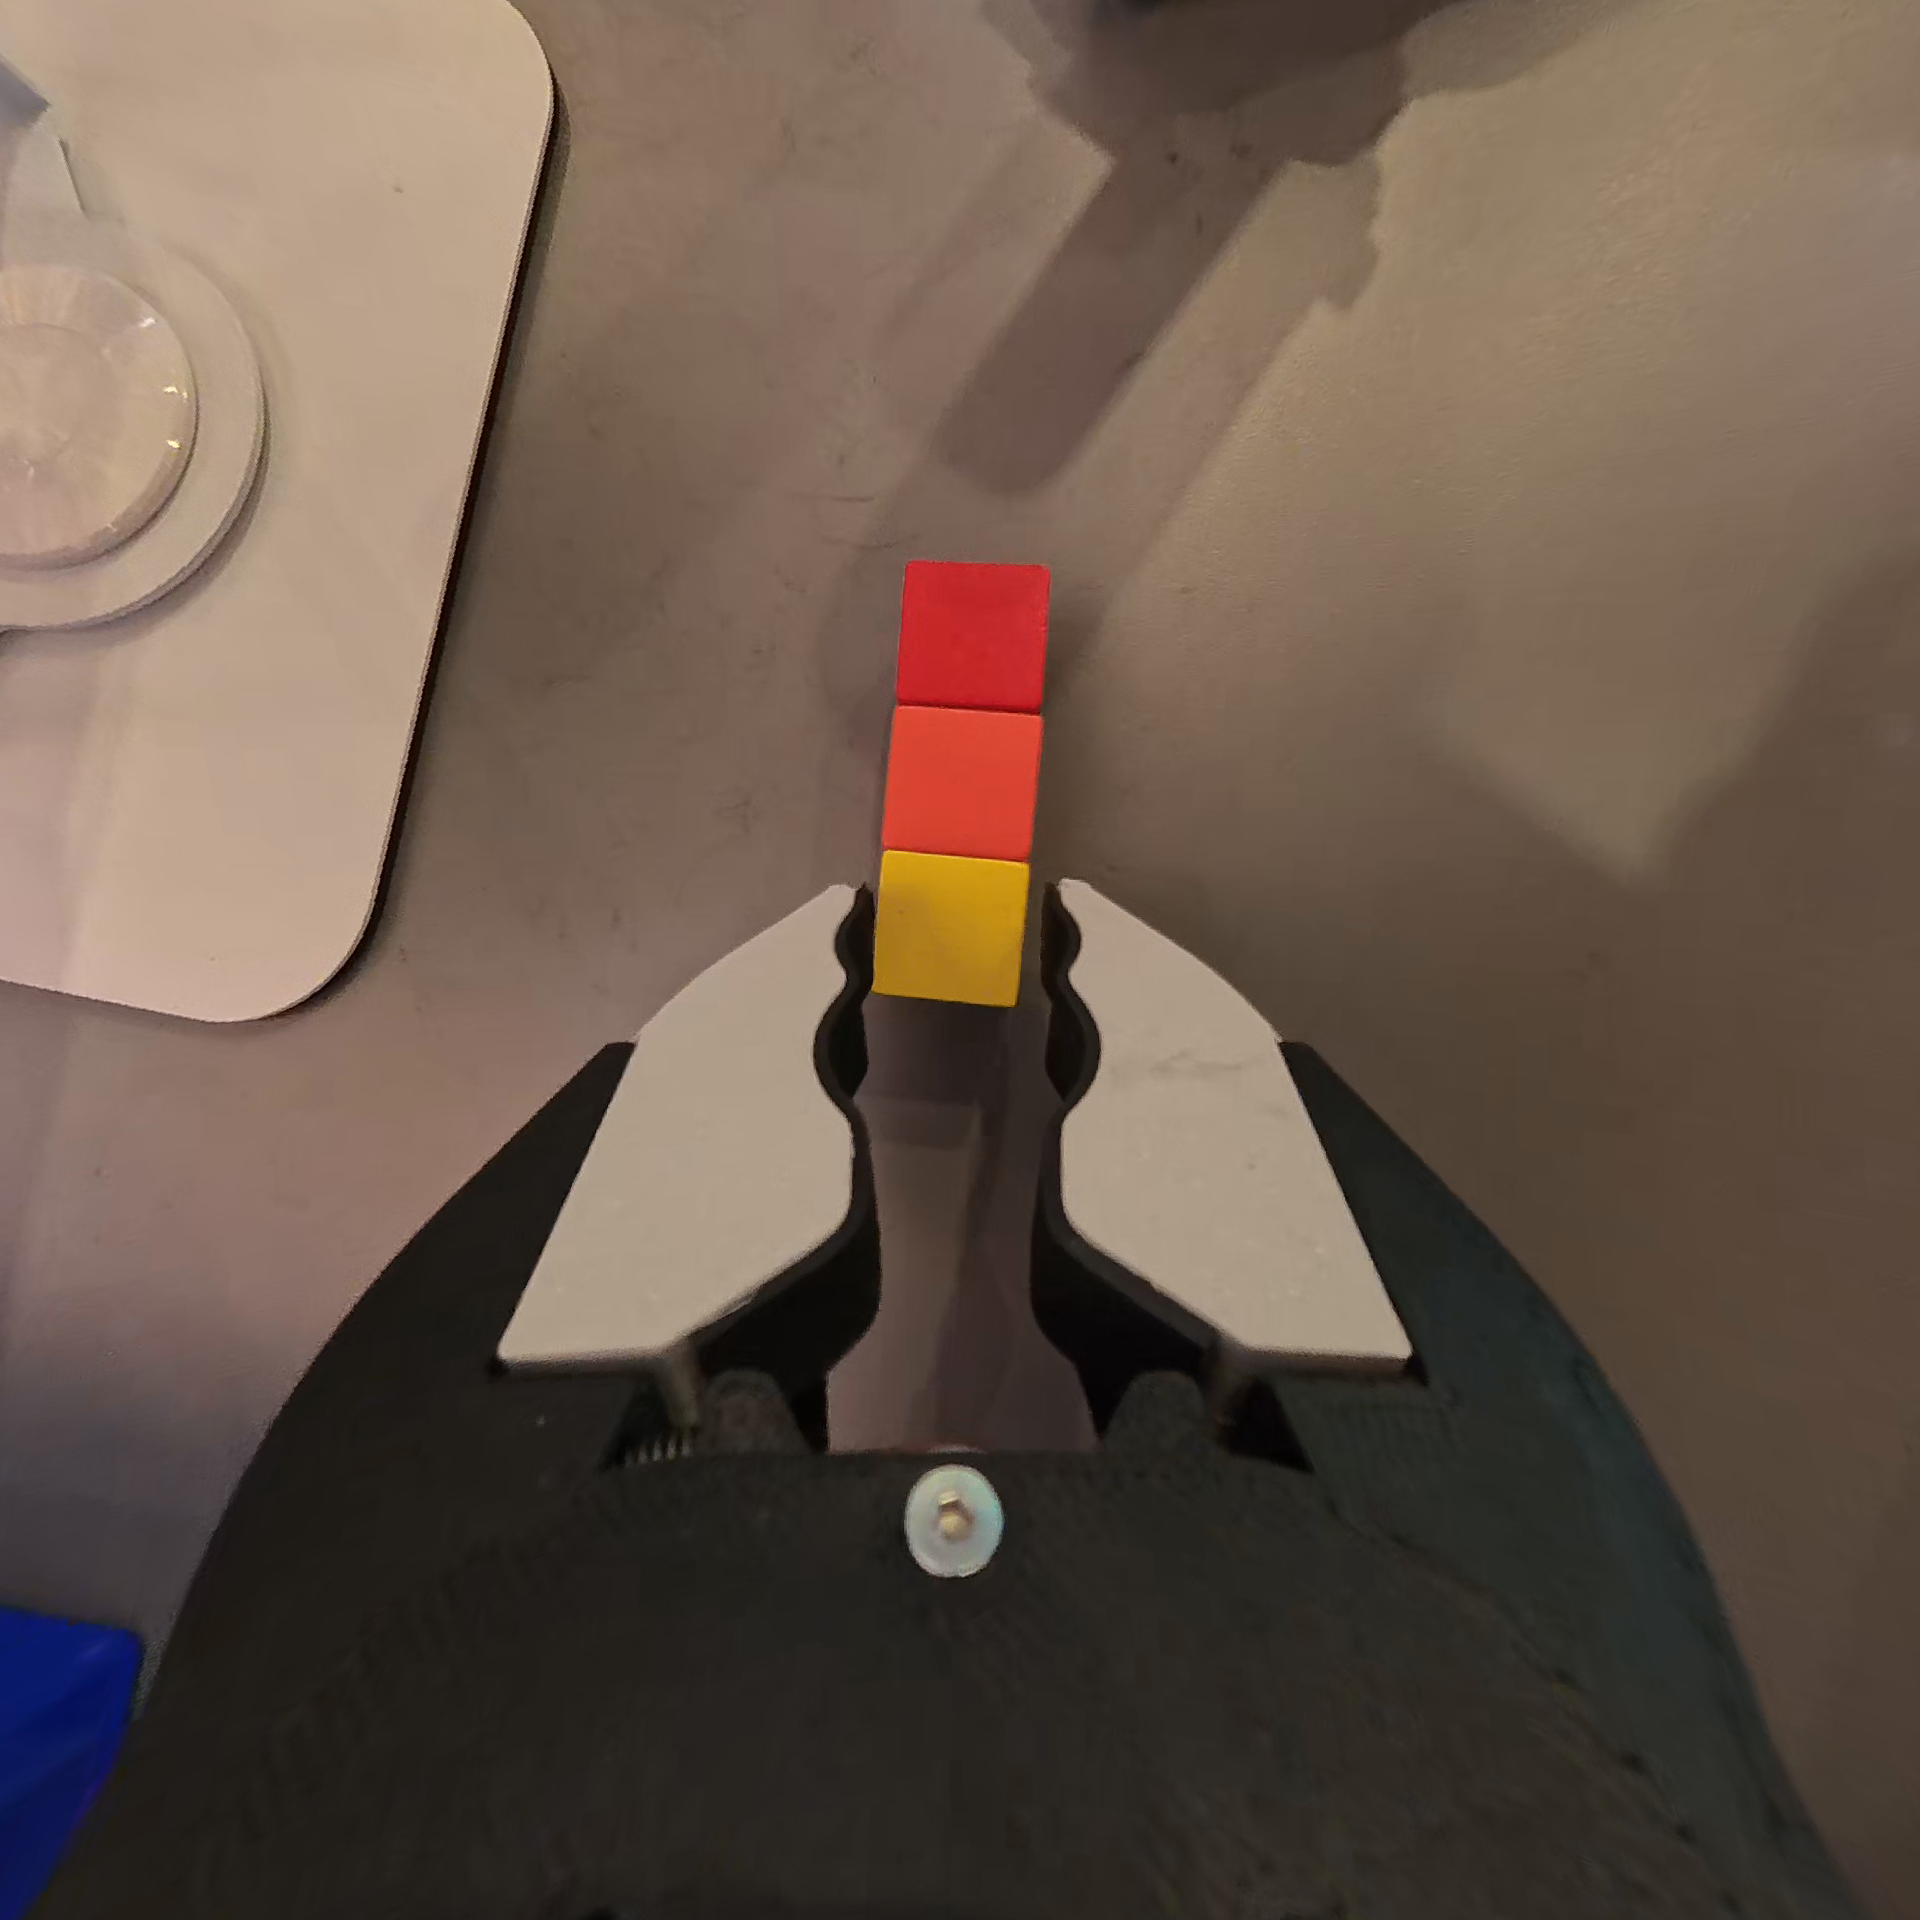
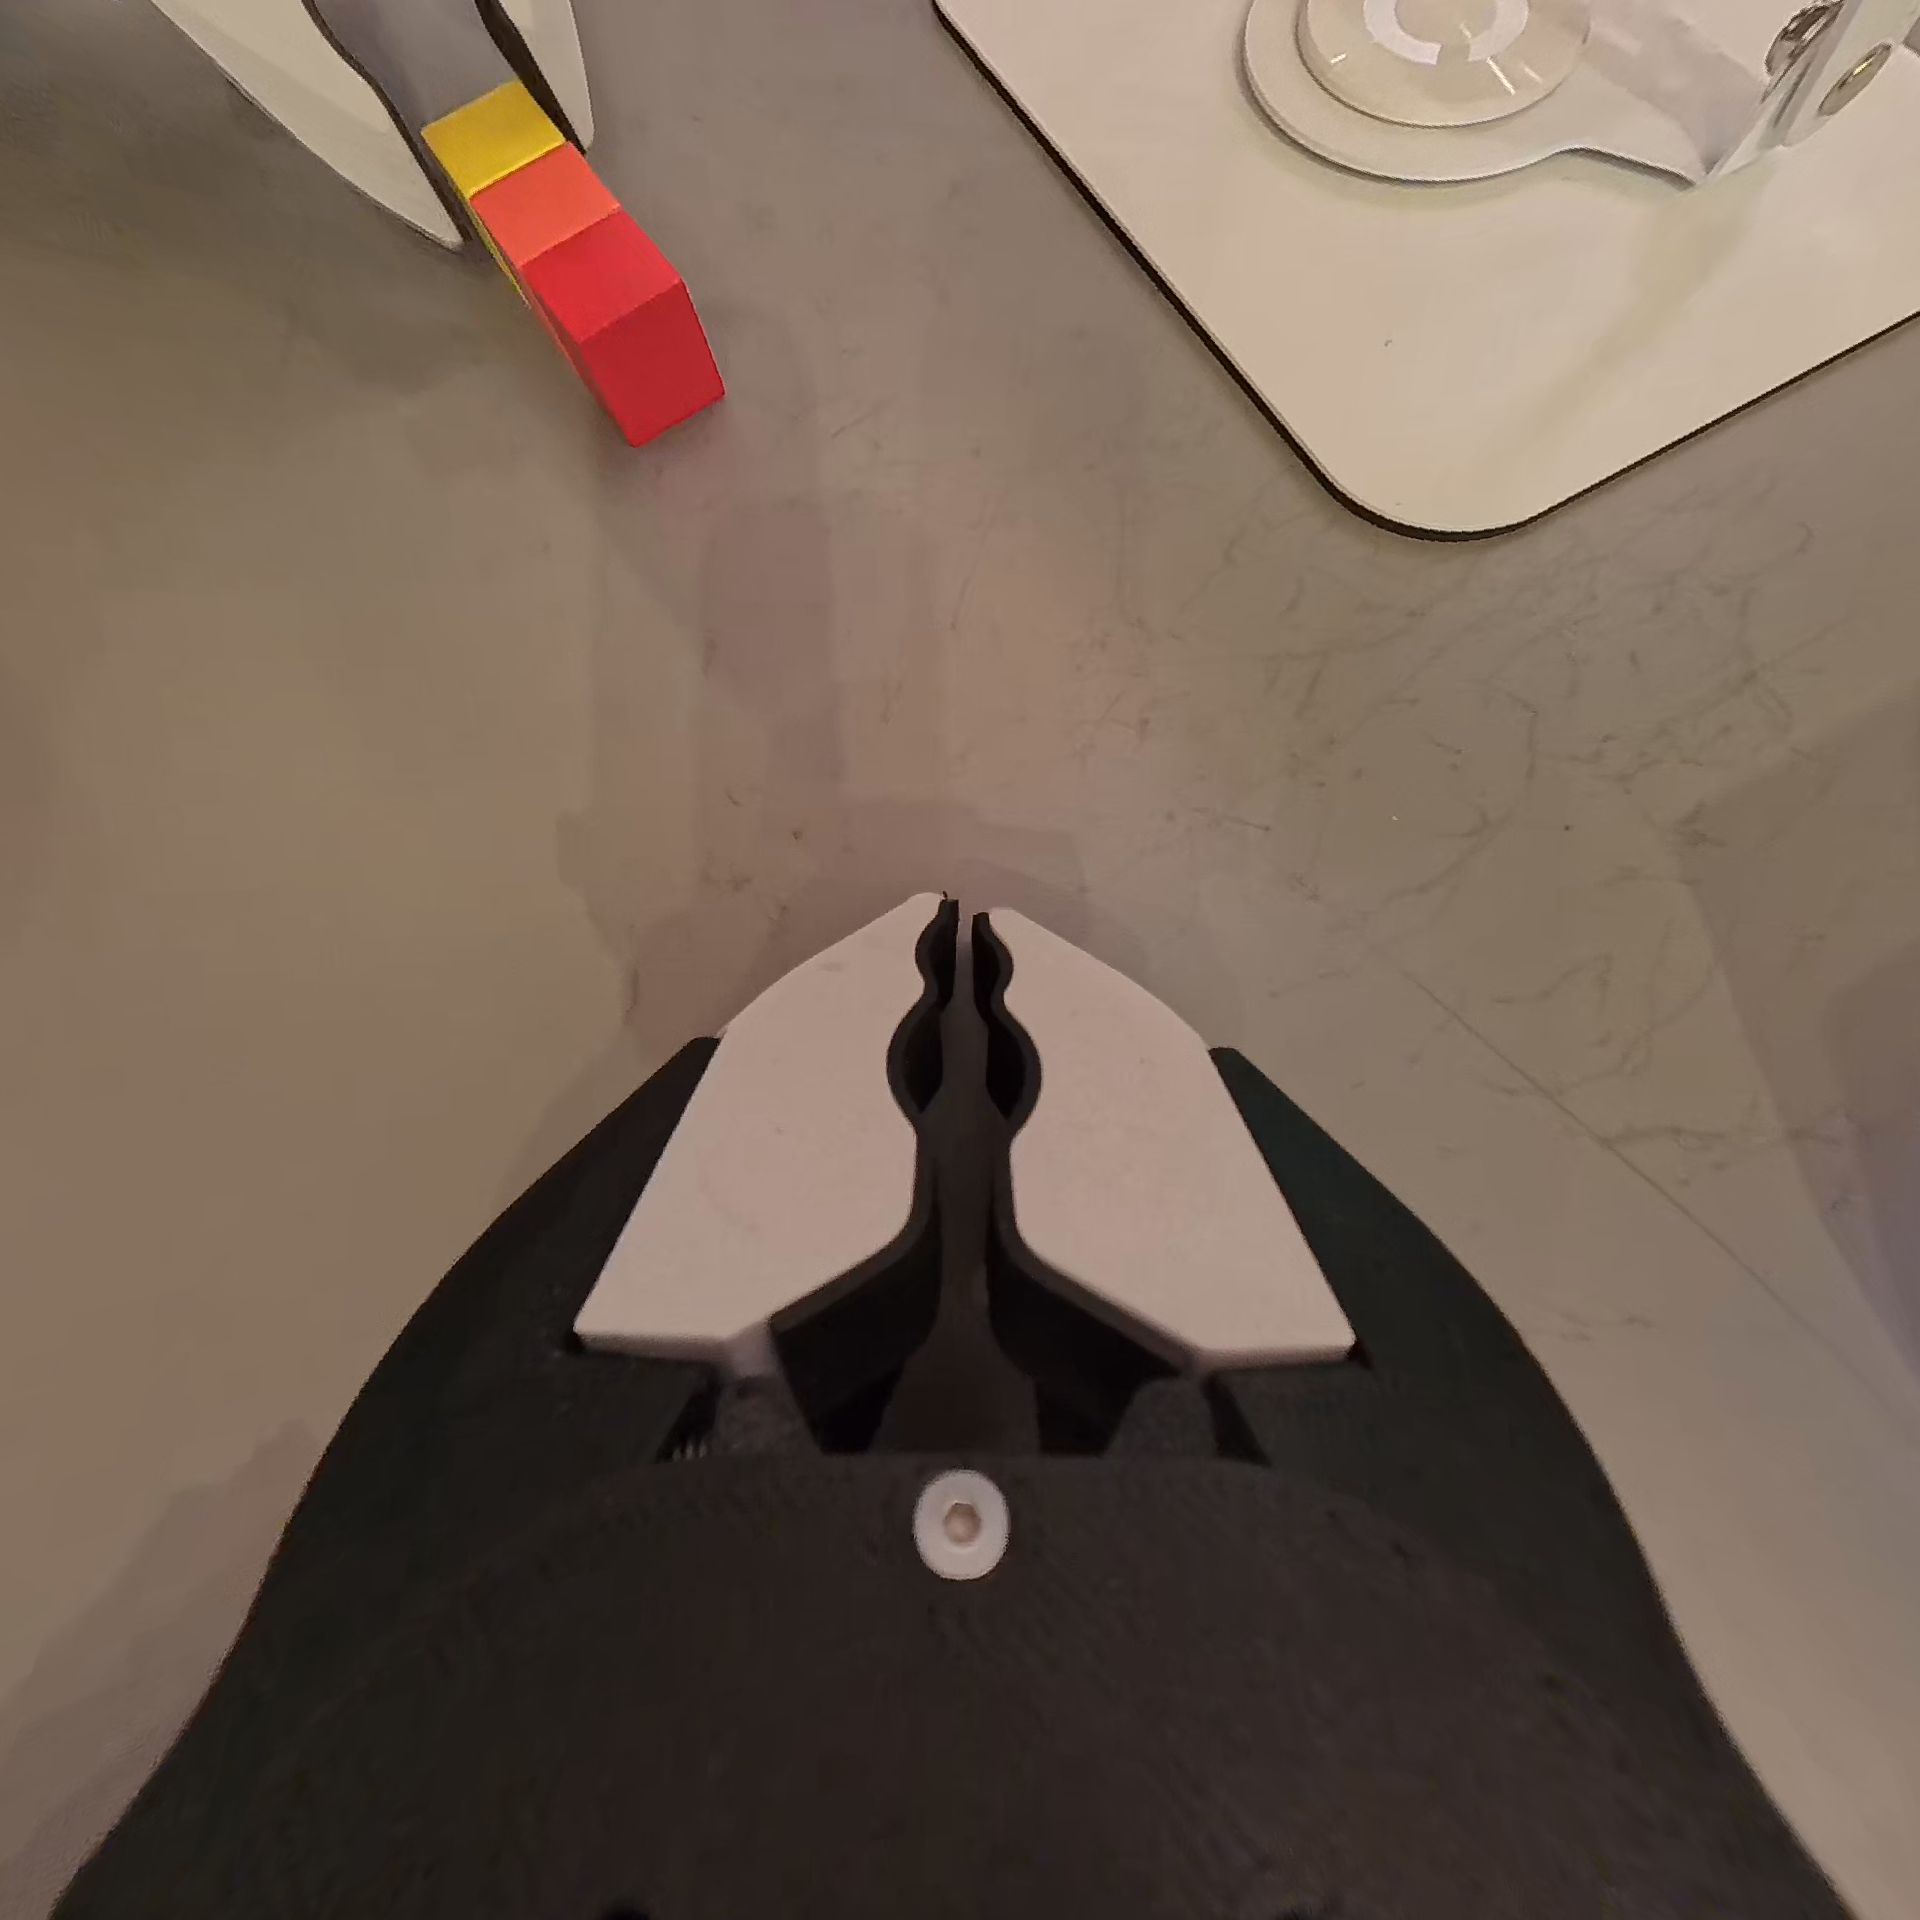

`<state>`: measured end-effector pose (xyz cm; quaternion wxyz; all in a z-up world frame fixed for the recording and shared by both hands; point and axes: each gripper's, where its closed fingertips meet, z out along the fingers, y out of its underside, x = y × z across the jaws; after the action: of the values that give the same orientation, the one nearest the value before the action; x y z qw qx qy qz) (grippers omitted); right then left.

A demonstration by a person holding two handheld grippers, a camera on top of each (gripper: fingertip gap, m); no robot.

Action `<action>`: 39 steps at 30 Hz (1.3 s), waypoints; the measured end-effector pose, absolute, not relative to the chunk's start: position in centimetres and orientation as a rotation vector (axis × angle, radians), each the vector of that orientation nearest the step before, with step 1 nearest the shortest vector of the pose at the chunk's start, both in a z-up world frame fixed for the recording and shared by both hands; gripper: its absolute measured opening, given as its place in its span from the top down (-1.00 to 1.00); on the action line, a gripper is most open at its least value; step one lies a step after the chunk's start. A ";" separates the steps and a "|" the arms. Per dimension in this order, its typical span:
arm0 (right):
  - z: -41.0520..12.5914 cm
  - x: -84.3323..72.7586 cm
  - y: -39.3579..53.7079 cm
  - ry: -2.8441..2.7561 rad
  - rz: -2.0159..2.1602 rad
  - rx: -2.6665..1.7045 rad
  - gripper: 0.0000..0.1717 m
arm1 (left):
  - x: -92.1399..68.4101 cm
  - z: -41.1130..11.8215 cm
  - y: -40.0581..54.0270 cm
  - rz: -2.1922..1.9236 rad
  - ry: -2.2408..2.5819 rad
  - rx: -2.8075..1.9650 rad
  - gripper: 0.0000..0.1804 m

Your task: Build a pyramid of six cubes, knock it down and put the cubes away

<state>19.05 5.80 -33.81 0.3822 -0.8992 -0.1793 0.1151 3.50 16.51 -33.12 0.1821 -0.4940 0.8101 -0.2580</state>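
Three cubes lie touching in a straight row on the grey table (image 1: 1455, 727): a red cube (image 1: 974, 634) farthest, an orange cube (image 1: 961, 779) in the middle and a yellow cube (image 1: 951, 925) nearest. My left gripper (image 1: 956, 894) straddles the yellow cube. Its left pad is at the cube's side and a thin dark slit shows at the right pad, so it counts as open. The right wrist view shows the same row, red (image 2: 623, 322), orange (image 2: 540, 208) and yellow (image 2: 488, 130), with the left fingers (image 2: 416, 197) either side of the yellow cube. My right gripper (image 2: 961, 909) is shut on nothing, above bare table.
A white board with rounded corners (image 1: 260, 520) lies at the left and carries a clear domed suction mount (image 1: 73, 416). It also shows in the right wrist view (image 2: 1455, 312), at the upper right. A blue object (image 1: 52, 1714) sits at the lower left edge. Some 20 centimetres of space lies between my two pairs of fingers.
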 end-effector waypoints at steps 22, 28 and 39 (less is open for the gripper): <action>-33.9 19.1 5.8 -0.464 0.285 -2.293 0.97 | 0.0 -22.2 27.4 -0.556 1.928 -1.374 0.47; -33.9 19.2 5.8 -0.464 0.258 -2.295 0.99 | -3.2 -21.9 44.9 -0.319 1.782 -1.597 0.43; -34.0 19.2 5.9 -0.474 0.247 -2.295 1.00 | -2.4 -31.3 58.6 0.256 1.960 -1.957 0.44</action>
<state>19.17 5.86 -33.97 0.3827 -0.8998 -0.1859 0.0970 -2.36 58.64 -31.29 0.1789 -0.6923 0.6932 0.0905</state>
